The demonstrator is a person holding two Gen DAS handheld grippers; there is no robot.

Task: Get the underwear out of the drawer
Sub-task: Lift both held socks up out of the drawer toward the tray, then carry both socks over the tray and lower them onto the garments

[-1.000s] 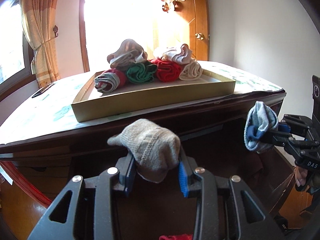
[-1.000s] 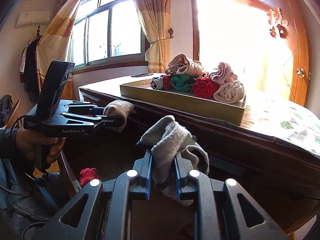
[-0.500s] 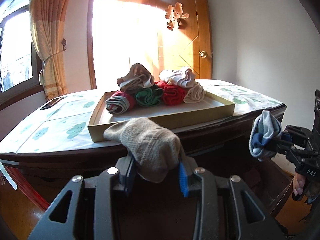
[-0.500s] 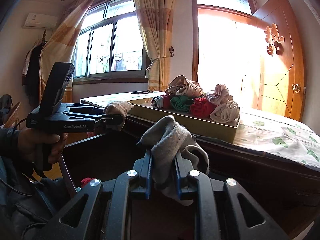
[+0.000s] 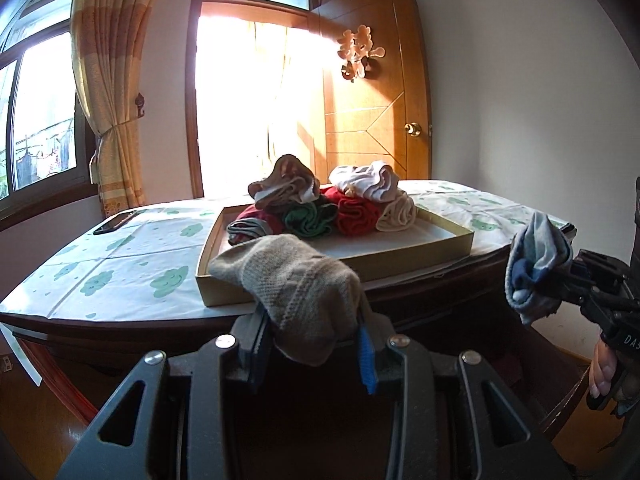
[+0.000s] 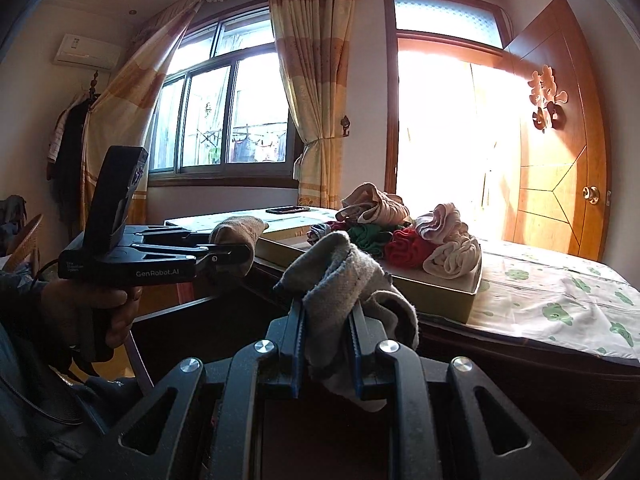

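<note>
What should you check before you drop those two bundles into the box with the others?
1. Left gripper shut on the beige bundle: ok.
2. Right gripper shut on the grey bundle: ok, though cloth droops past the fingers.
3. Both bundles level with or above the gold box's near rim: ok.
4. Free room in the box: ok, the bare white floor shows in front of the rolled pile.
5. Path over the table edge clear: ok; the phone lies off to the side.
6. More bundles left in the drawer: cannot tell.
</note>
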